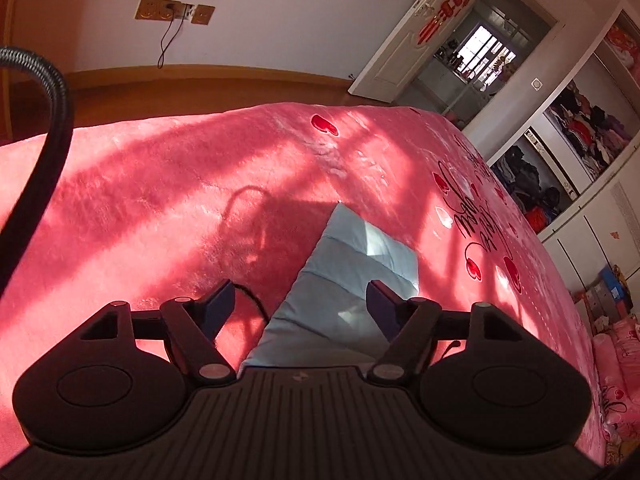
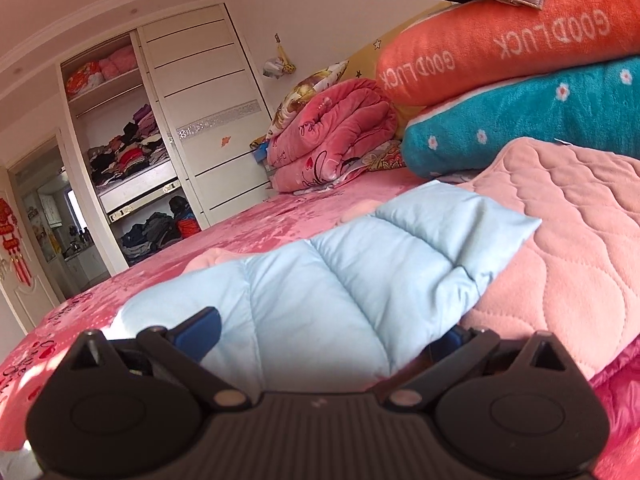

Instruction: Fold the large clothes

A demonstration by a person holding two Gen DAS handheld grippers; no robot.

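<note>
A pale blue quilted puffer garment [image 1: 352,276] is lying on a pink plush bedspread printed with red hearts and black script [image 1: 168,208], and both hand-held grippers are hanging over it with nothing clamped.

In the left wrist view, the left gripper [image 1: 300,300] is standing with its jaws spread wide. The folded blue garment is stretching forward from under the gripper body, lying in the gap between the two blue-padded fingers and running beyond their tips; neither pad is pressing on the cloth. A thin black cord [image 1: 252,300] is lying on the bedspread just inside the left finger. A ribbed black hose [image 1: 36,128] is curving down at the far left of this gripper.

In the right wrist view, the right gripper [image 2: 332,334] is also released, its jaws wide apart. The puffer garment [image 2: 340,280] is filling the space between and ahead of the fingers, its padded panels running forward and to the right. The left pad [image 2: 200,334] is sitting at the garment's near left edge; the right finger is mostly hidden behind the cloth. Just right of the gripper, a pink quilted blanket [image 2: 560,248] is lying against the garment, with a teal flowered pillow [image 2: 520,120] and an orange pillow lettered GOODLUCK [image 2: 500,52] stacked beyond it.
</note>
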